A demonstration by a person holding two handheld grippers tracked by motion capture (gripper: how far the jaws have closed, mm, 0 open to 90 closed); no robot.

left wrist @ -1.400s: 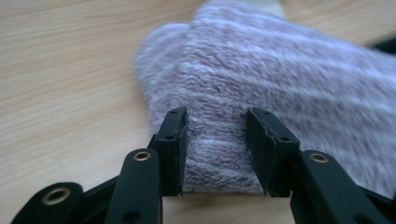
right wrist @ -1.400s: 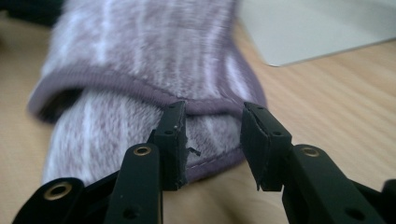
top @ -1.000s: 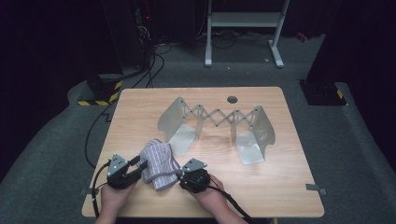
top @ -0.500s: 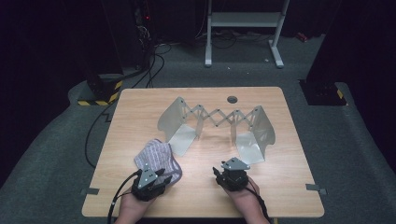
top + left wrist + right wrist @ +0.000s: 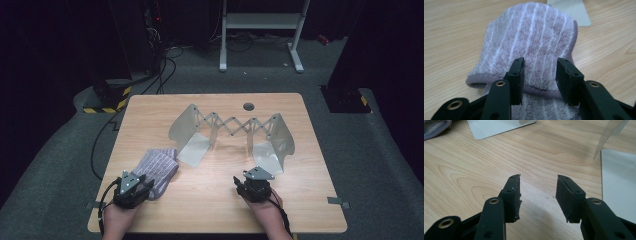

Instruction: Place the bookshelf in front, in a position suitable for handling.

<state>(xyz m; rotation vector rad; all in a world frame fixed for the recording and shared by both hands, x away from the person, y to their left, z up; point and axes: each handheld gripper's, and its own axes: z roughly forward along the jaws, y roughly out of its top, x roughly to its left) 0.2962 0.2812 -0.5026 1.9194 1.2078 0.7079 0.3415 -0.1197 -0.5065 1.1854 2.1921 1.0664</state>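
Observation:
A purple cloth with white stripes [image 5: 160, 166] lies folded on the front left of the wooden table [image 5: 215, 200]. My left gripper [image 5: 146, 183] hovers at its near end. In the left gripper view the cloth [image 5: 534, 37] runs under and between the jaws of my left gripper [image 5: 540, 62], which have just closed a little; the pads stand apart and do not press it. My right gripper [image 5: 240, 182] is at the front right over bare wood. The jaws of the right gripper [image 5: 538, 181] have just been opening, with nothing between them.
A shiny metal folding rack [image 5: 232, 125] with scissor links stands across the middle of the table, its two base plates [image 5: 194, 151] [image 5: 266, 161] lying towards me. The right plate [image 5: 619, 182] lies just ahead of my right gripper. Cables and a metal stand are on the floor behind the table.
The right gripper has left the cloth and moved right across the table's front. The cloth, bunched up between both grippers before, now lies flat. The left gripper swung right, then back left.

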